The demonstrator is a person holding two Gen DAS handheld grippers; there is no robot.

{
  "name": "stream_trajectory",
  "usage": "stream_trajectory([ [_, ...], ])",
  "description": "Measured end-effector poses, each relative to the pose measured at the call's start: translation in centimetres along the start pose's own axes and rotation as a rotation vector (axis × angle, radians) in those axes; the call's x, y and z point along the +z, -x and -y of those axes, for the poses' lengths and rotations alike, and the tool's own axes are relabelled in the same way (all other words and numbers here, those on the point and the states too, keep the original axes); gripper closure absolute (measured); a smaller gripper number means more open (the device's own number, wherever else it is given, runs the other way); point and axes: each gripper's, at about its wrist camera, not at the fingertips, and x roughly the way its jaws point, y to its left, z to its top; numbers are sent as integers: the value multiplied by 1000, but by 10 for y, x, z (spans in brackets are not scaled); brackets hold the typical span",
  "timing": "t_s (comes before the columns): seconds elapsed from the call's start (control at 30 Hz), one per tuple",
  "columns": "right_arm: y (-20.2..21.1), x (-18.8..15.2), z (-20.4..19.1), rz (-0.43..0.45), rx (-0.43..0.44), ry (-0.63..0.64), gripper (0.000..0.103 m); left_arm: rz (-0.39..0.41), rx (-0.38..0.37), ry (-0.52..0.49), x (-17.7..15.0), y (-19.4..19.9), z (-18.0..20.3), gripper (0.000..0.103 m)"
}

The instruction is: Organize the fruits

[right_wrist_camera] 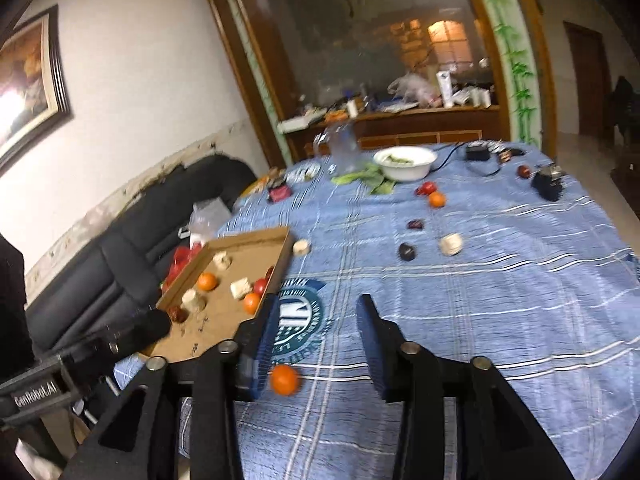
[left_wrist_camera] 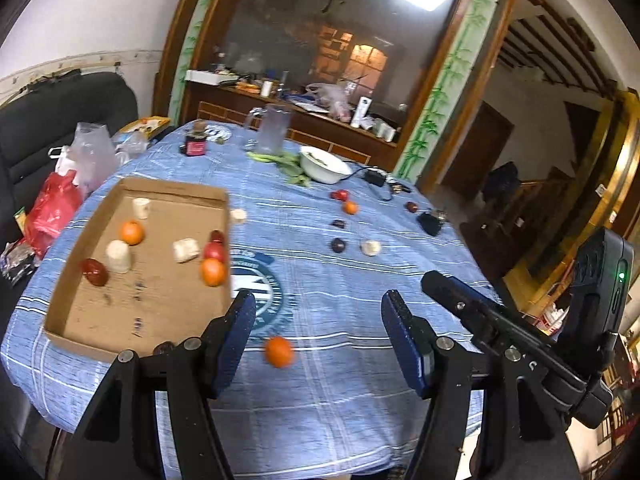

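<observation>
A shallow cardboard tray [left_wrist_camera: 76,312] [right_wrist_camera: 240,240] lies on the left of the blue-clothed table and holds oranges, red fruits and pale chunks. A loose orange [left_wrist_camera: 279,352] [right_wrist_camera: 285,379] lies on the cloth near the front edge. My left gripper [left_wrist_camera: 318,320] is open and empty above it, with the orange between and just below the fingertips. My right gripper [right_wrist_camera: 316,320] is open and empty, the orange beside its left finger. More fruit lies farther out: an orange [left_wrist_camera: 350,207] [right_wrist_camera: 437,199], a red fruit [left_wrist_camera: 339,195], dark fruits [left_wrist_camera: 338,245] and a pale chunk [left_wrist_camera: 370,247].
A white bowl [left_wrist_camera: 324,166] [right_wrist_camera: 406,164], green leaves, a clear jug [left_wrist_camera: 273,128], a dark jar [left_wrist_camera: 195,144] and black gadgets with a cable stand at the table's far side. Plastic bags [left_wrist_camera: 56,204] lie on a black sofa at the left. A cluttered sideboard stands behind.
</observation>
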Motion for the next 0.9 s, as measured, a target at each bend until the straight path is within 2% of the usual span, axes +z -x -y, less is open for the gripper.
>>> stream_trajectory([
  [0.17,28,2,23,63,-69,-4,55,17,-1,24,1,-1,5,31],
  [0.33,22,2,47,52,-83,-69,55,-49,24,-12,-6,-27,-1,31],
  [0.43,3,-6,52,-7,-60,-93,55,-112,40,-34,-18,-47,-8,31],
  [0.53,-26,-17,39,-100,-6,-55,55,-141,40,25,-24,-54,-26,31],
  [0.63,-54,-29,20,-204,76,-8,55,-98,68,73,-17,-43,-46,31],
  [0.73,-89,-46,-18,-321,139,111,55,-61,86,97,-14,-30,-62,31],
  [0.9,-130,-67,-64,-413,159,295,55,-33,103,119,-10,-19,-85,31],
])
